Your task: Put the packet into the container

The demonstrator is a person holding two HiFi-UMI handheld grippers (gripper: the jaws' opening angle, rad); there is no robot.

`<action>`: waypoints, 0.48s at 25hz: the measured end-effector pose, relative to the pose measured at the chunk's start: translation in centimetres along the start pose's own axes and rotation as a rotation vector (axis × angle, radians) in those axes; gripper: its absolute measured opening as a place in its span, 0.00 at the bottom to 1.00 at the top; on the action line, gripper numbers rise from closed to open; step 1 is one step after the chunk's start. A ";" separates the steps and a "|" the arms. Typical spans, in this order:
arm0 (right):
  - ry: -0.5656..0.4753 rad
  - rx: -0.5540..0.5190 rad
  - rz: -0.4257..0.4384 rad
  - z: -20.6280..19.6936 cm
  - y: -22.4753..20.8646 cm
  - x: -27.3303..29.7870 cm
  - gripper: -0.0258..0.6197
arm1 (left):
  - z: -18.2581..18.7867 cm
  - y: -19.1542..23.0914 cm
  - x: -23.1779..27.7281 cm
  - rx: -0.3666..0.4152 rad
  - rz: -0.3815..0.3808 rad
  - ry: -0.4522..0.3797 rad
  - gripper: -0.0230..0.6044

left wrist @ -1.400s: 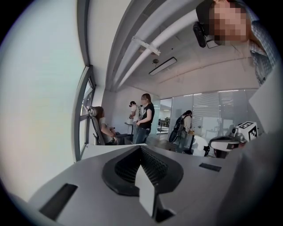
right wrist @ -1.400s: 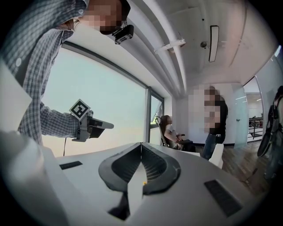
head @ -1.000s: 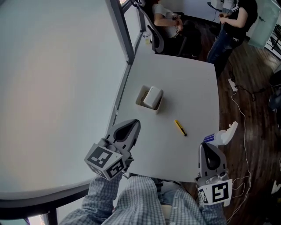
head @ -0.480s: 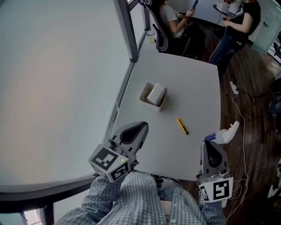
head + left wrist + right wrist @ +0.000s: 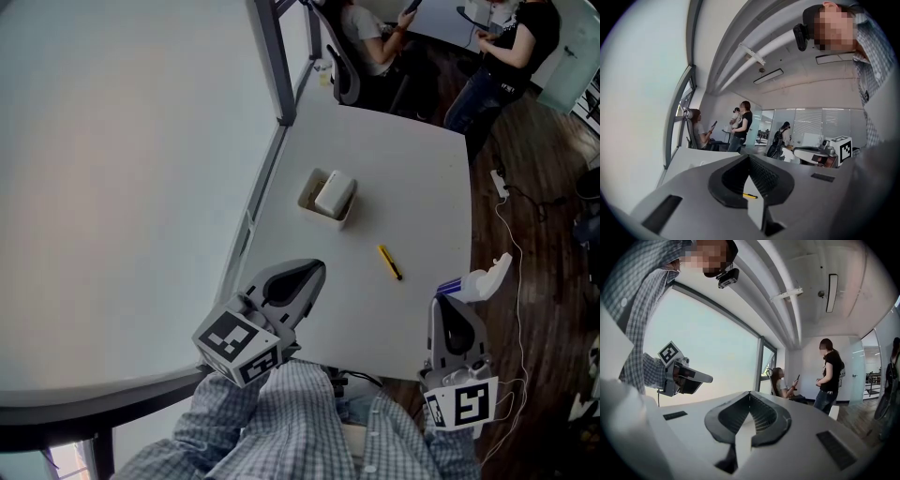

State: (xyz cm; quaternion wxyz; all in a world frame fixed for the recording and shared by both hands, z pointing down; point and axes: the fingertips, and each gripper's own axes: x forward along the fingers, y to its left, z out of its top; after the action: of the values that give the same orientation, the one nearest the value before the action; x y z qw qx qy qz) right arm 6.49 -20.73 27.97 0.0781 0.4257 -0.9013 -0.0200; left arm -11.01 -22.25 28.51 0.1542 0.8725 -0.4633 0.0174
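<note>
A small beige container [image 5: 309, 193] stands on the white table [image 5: 412, 178], left of its middle. A white packet [image 5: 335, 194] rests in it, leaning on its right wall and sticking up above the rim. My left gripper [image 5: 317, 270] hovers over the table's near left edge, shut and empty, well short of the container. My right gripper [image 5: 447, 306] is at the near right edge, also shut with nothing in it. In the left gripper view the jaw tips [image 5: 749, 157] meet; in the right gripper view the tips [image 5: 750, 393] meet too.
A yellow pen [image 5: 389, 262] lies between the container and my right gripper. A white and blue spray bottle [image 5: 480, 282] sits at the table's right edge. A window frame post [image 5: 272, 61] runs along the left. People and a chair [image 5: 342, 75] are beyond the far end.
My left gripper has edged right along the table's near edge. The right gripper has hardly moved. Packet and container stay put.
</note>
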 end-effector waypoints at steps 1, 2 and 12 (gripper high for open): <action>-0.001 -0.001 0.002 0.0 0.1 0.0 0.06 | 0.0 0.0 0.0 -0.001 -0.002 0.002 0.05; -0.002 -0.001 0.004 0.0 0.1 -0.1 0.06 | 0.0 -0.1 0.1 -0.001 -0.002 0.005 0.05; 0.007 -0.005 0.013 -0.2 0.6 -0.1 0.06 | -0.1 -0.5 0.3 0.010 -0.023 0.020 0.05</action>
State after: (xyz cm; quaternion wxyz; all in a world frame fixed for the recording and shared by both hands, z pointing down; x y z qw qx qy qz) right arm 6.15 -20.26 28.19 0.0822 0.4196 -0.9037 -0.0202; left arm -10.40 -22.20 28.55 0.1547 0.8783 -0.4516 0.0266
